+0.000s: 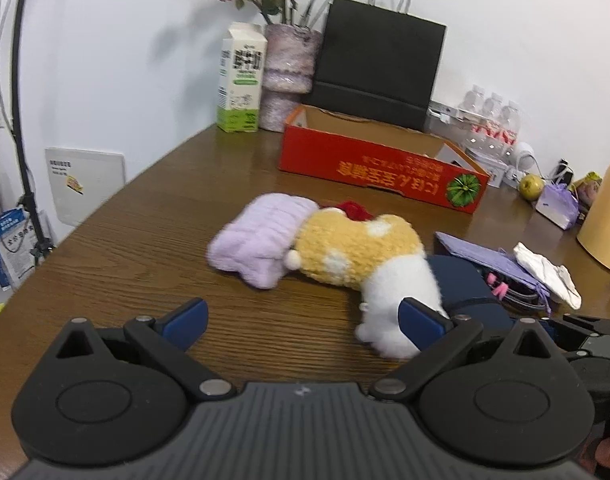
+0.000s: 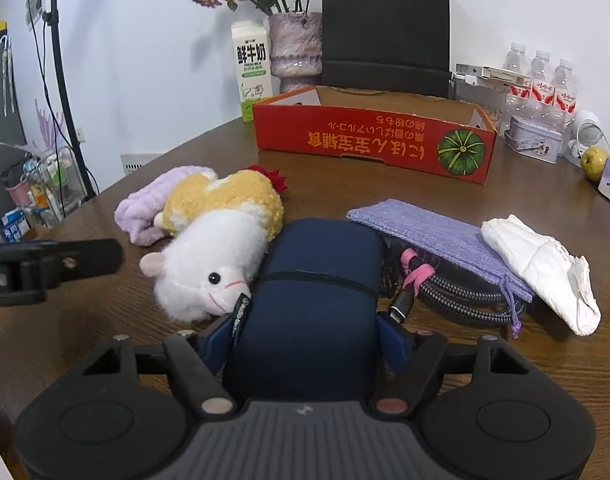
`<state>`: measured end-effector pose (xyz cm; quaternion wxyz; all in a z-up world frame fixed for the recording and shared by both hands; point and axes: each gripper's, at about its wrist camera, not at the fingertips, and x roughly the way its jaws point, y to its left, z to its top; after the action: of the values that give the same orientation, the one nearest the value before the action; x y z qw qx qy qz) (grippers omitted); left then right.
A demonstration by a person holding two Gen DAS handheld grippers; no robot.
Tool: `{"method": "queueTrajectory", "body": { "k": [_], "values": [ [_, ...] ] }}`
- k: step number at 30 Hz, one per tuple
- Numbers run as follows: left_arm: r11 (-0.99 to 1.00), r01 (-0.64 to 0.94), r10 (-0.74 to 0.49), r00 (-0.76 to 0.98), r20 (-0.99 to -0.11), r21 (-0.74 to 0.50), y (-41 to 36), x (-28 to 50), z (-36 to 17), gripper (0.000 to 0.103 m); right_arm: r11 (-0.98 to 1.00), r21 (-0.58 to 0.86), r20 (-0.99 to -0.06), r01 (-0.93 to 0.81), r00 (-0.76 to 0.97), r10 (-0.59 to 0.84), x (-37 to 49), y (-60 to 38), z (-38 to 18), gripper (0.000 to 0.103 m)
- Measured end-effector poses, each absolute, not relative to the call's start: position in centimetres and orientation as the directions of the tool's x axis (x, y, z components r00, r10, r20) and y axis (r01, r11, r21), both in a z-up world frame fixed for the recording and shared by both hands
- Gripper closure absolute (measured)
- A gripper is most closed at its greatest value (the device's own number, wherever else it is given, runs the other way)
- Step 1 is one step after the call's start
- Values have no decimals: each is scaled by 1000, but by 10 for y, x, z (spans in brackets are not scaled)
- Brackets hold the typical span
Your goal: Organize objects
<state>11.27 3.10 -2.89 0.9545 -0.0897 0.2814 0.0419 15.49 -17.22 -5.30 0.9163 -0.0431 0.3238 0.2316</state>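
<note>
Right gripper has its jaws closed against both sides of the navy pouch, which rests on the wooden table. Left gripper is spread wide, nothing between the fingers; its right pad sits just beside the plush toy's white head. Plush lies against the pouch, overlapping the lilac towel. Cable, purple bag and white cloth lie right of the pouch. Red box stands behind.

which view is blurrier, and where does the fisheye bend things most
Left wrist view: motion blur smears the plush toy and purple towel. Right wrist view: sharp, the milk carton print legible. Both bend most at the edges, bowing the table rim.
</note>
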Motion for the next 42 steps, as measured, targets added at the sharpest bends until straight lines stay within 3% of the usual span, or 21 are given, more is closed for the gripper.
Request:
{"method": "queueTrajectory", "body": {
  "k": [10,13,17,31,38,42],
  "values": [
    [987,-102,14,818,-575,-121,-11,157,-39,3,885,74,-599,-460,689,408,154,-175,-55,31],
    [986,-98,1,809,-588,-134,-14,164,-44,16,884,79,-598,-460,688,411,154,-175,-55,30],
    [972,-48,-101,801,-590,-232,-7,168,-49,53,884,81,-598,-461,687,413,154,-175,-55,30],
    [983,18,-122,801,-586,-181,11,131,-47,54,880,62,-606,-470,683,408,152,-172,-56,25],
    [983,13,-122,795,-594,-184,9,138,-47,39,881,36,-613,-471,686,392,151,-168,-56,23],
    [982,-21,-99,791,-603,-189,9,145,-50,39,887,26,-614,-462,693,379,153,-165,-56,24]
  ]
}}
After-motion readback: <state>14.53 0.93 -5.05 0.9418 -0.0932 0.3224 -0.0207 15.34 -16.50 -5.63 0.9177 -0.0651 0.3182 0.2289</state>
